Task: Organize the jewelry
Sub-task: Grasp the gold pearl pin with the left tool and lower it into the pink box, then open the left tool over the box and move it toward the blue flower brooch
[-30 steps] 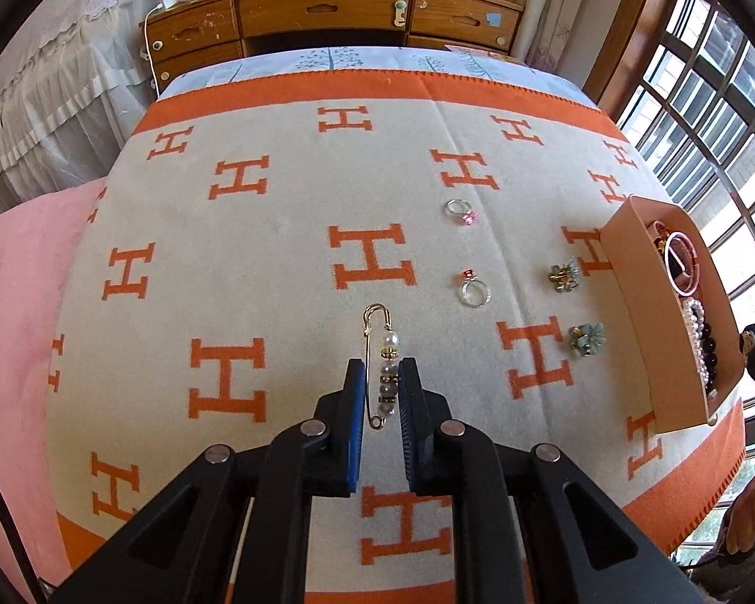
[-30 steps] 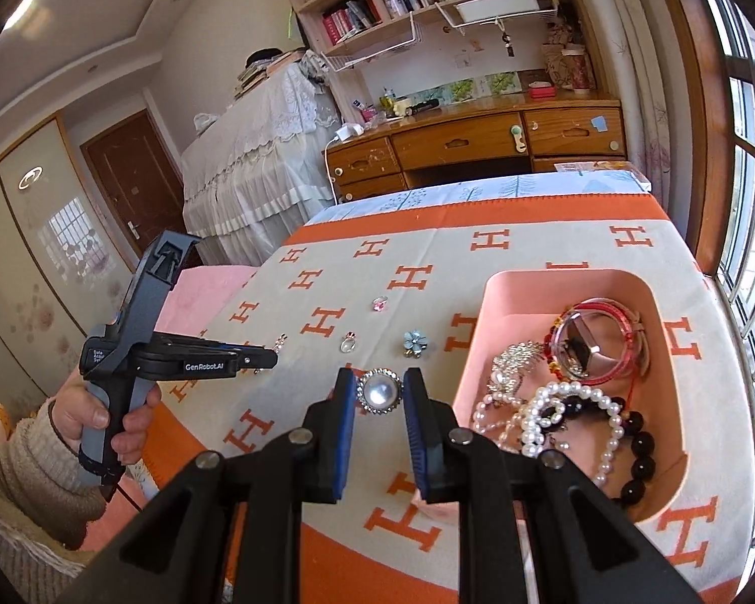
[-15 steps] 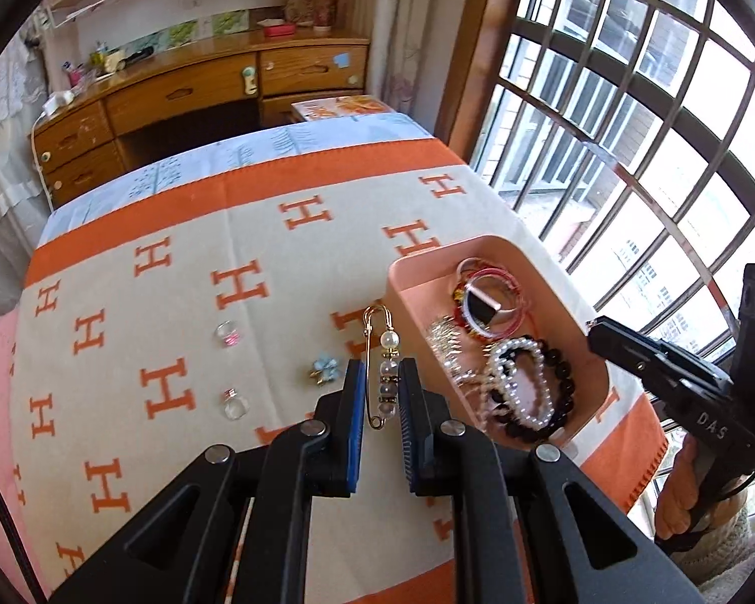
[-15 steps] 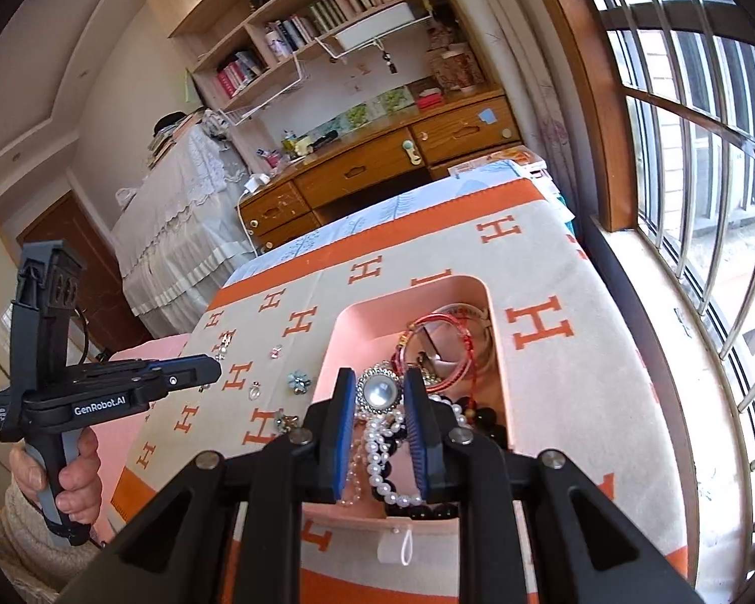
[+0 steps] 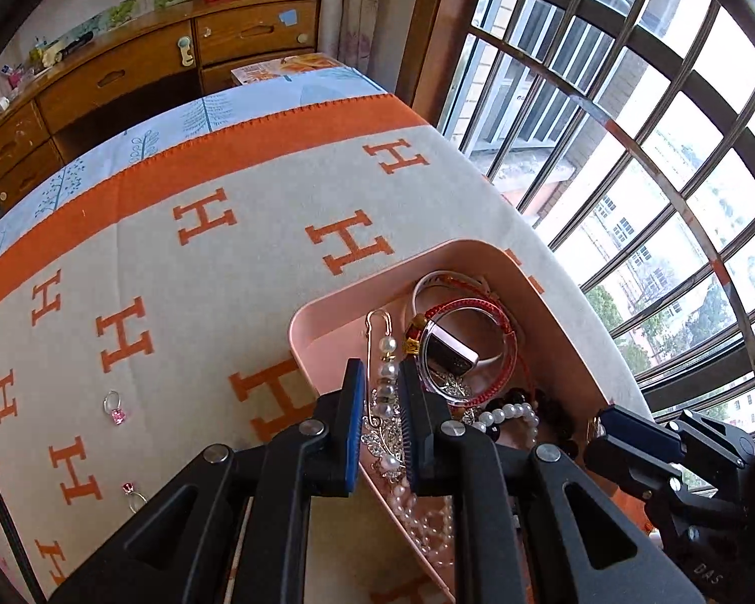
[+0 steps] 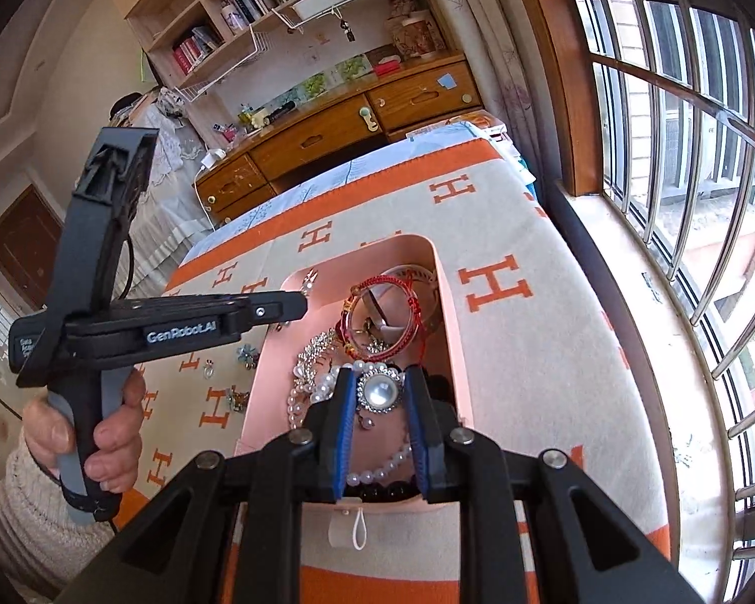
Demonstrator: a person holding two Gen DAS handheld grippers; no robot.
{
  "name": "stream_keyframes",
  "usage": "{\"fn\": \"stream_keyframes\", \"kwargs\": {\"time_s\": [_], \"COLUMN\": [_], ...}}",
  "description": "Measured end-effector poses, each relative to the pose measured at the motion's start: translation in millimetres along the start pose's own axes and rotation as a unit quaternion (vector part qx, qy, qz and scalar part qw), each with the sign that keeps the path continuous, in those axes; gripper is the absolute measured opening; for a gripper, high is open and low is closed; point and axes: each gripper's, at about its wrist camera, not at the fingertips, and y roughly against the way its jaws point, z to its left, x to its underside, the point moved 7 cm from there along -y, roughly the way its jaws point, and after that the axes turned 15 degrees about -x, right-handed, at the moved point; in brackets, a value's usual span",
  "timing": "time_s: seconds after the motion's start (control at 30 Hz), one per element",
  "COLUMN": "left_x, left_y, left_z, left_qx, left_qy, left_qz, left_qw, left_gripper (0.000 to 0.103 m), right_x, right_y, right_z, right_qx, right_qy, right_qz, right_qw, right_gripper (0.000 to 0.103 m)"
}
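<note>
My left gripper (image 5: pixel 381 392) is shut on a gold safety-pin brooch with pearls (image 5: pixel 387 352) and holds it over the near-left part of the pink tray (image 5: pixel 322 337). My right gripper (image 6: pixel 377 392) is shut on a round pearl brooch (image 6: pixel 377 392) and holds it over the tray (image 6: pixel 450 327). The tray holds red bangles (image 6: pixel 385 317), pearl strands (image 6: pixel 327 382), a silver crystal piece and dark beads. Two rings (image 5: pixel 113 405) (image 5: pixel 132 496) and flower pieces (image 6: pixel 246 355) lie on the blanket left of the tray.
The tray sits at the right edge of a bed covered by a cream and orange H-patterned blanket (image 5: pixel 201 277). A barred window (image 5: pixel 654 151) is close on the right. A wooden desk (image 5: pixel 151 65) stands beyond the bed. The left gripper shows in the right wrist view (image 6: pixel 304 297).
Both grippers have moved right, from over the blanket to over the pink tray, each still holding its brooch. The left gripper has come closer to the tray.
</note>
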Motion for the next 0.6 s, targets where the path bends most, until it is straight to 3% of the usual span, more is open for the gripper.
{"fn": "stream_keyframes", "kwargs": {"time_s": [0.07, 0.27, 0.4, 0.6], "left_x": [0, 3, 7, 22], "left_y": [0, 22, 43, 63], "left_z": [-1, 21, 54, 108], "left_qx": [0.011, 0.008, -0.016, -0.058], "left_qy": [0.004, 0.026, 0.053, 0.086], "left_qz": [0.001, -0.015, -0.036, -0.044], "left_qw": [0.9999, 0.9995, 0.9978, 0.9936], "left_gripper": [0.023, 0.026, 0.046, 0.047], "right_x": [2, -2, -4, -7], "right_y": [-1, -2, -9, -22], "right_z": [2, 9, 22, 51], "right_qx": [-0.008, -0.024, -0.036, -0.048], "right_qy": [-0.005, -0.011, -0.002, 0.027], "right_qz": [0.006, 0.002, 0.009, 0.026], "right_qw": [1.000, 1.000, 0.999, 0.998], "right_gripper": [0.020, 0.026, 0.026, 0.026]}}
